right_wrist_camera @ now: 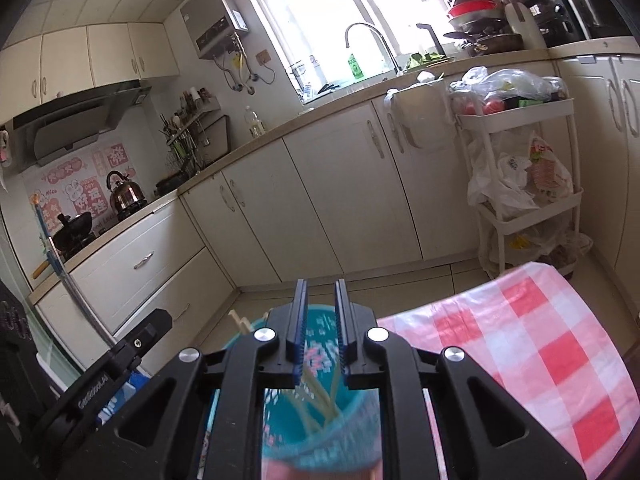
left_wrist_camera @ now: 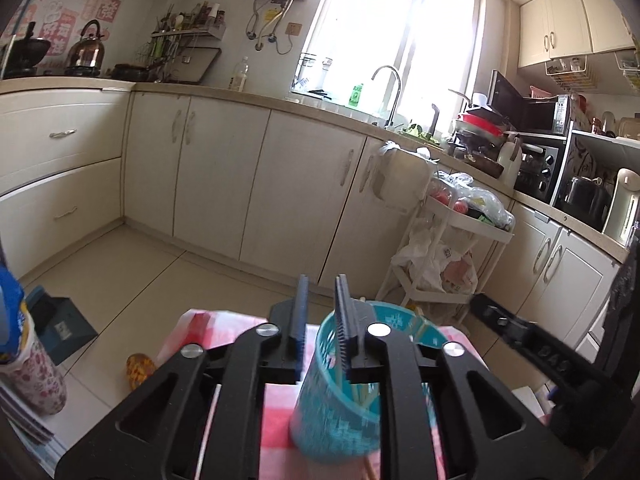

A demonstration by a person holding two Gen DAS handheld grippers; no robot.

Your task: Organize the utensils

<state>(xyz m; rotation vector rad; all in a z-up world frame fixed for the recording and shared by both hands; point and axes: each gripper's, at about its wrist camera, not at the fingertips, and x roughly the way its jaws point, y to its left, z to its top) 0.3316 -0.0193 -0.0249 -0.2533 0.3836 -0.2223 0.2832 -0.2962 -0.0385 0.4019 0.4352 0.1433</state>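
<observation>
A teal mesh utensil holder (left_wrist_camera: 336,400) stands on a red-and-white checked cloth (left_wrist_camera: 276,420), with pale chopsticks (left_wrist_camera: 358,394) inside it. My left gripper (left_wrist_camera: 322,280) hangs just above its left rim with the jaws a narrow gap apart; the rim shows between them, untouched. In the right wrist view the same holder (right_wrist_camera: 320,432) sits directly below my right gripper (right_wrist_camera: 320,284). Those jaws are also slightly parted, and the chopsticks (right_wrist_camera: 316,396) show through the gap without being pinched. Two chopstick ends (right_wrist_camera: 238,320) stick out over the holder's left rim.
The checked cloth (right_wrist_camera: 520,344) covers the table to the right of the holder. A floral cup (left_wrist_camera: 32,380) stands at the table's left on stacked books. Beyond the table's edge are a blue bin (left_wrist_camera: 60,328), a white trolley (left_wrist_camera: 460,232) with bags, and cabinets (left_wrist_camera: 224,176).
</observation>
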